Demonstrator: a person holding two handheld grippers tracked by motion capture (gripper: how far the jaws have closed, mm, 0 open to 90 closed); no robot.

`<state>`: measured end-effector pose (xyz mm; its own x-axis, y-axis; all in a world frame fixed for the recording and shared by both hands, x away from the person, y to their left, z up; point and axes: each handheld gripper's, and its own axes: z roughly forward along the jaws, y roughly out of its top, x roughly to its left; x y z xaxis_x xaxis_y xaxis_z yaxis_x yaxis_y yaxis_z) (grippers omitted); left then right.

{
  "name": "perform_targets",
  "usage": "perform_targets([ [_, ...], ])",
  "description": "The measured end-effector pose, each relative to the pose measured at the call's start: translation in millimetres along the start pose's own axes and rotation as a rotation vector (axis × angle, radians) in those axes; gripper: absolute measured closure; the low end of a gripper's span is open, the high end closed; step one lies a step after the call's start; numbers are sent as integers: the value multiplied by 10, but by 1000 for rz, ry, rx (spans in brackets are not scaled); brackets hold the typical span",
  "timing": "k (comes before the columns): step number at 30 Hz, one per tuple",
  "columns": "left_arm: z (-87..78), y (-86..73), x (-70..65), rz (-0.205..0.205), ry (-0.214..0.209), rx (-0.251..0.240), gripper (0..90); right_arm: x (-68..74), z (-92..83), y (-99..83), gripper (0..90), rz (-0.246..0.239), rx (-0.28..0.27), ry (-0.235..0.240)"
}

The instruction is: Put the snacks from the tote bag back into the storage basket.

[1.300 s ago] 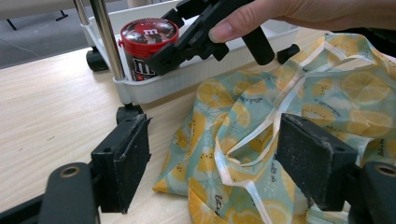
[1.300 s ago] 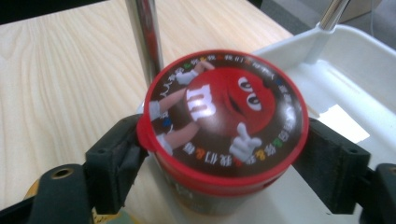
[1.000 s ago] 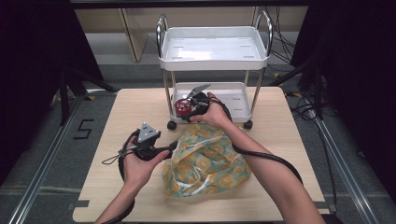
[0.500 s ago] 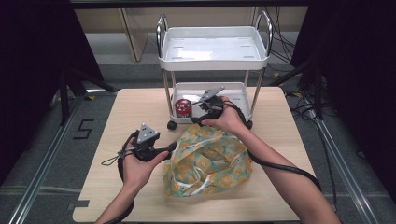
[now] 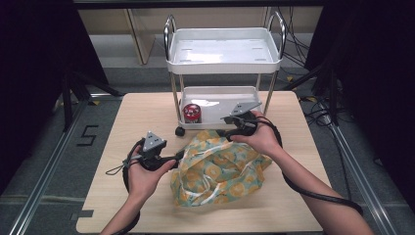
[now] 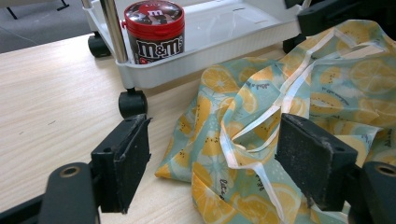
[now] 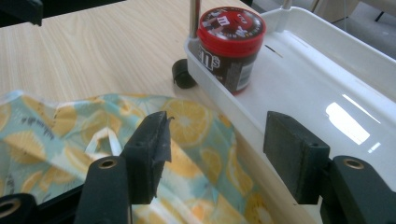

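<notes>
A red-lidded M&M's jar (image 5: pixel 192 112) (image 6: pixel 155 29) (image 7: pixel 229 44) stands upright at the left end of the white cart's lower tray (image 5: pixel 230 95). On the table in front of the cart lies a crumpled orange-print bag (image 5: pixel 220 166) (image 6: pixel 299 88) (image 7: pixel 51 135). My left gripper (image 5: pixel 179 155) (image 6: pixel 212 140) is open at the bag's left edge, with the bag's white handle just beyond its jaws. My right gripper (image 5: pixel 224 126) (image 7: pixel 217 140) hovers open over the bag's far edge and the tray's front wall. Its jaws have just been closing, with nothing between them.
The white two-tier cart (image 5: pixel 222 66) on black casters (image 6: pixel 132 102) stands at the table's far middle, its top tray bare. Bare wooden tabletop (image 5: pixel 132 117) lies left of the cart and the bag. Cables trail from both grippers.
My right gripper has let go of the jar, which now stands in the lower tray, and has drawn away to the right. My left gripper has stayed put.
</notes>
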<state>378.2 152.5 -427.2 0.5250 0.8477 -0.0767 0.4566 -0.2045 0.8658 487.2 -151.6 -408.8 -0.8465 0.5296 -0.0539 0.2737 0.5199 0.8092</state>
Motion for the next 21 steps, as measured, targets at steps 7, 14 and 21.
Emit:
perform_targets([
  [7, 10, -28, 8, -4, 0, 8, 251, -5, -228, -204, 407, 32, -9, -32],
  [14, 17, -33, 8, 9, -4, 10, 251, -5, -386, -381, 405, 83, -16, -49],
  [21, 20, -50, 5, 5, 1, 18, 251, -22, -547, -581, 400, 92, -31, -71],
])
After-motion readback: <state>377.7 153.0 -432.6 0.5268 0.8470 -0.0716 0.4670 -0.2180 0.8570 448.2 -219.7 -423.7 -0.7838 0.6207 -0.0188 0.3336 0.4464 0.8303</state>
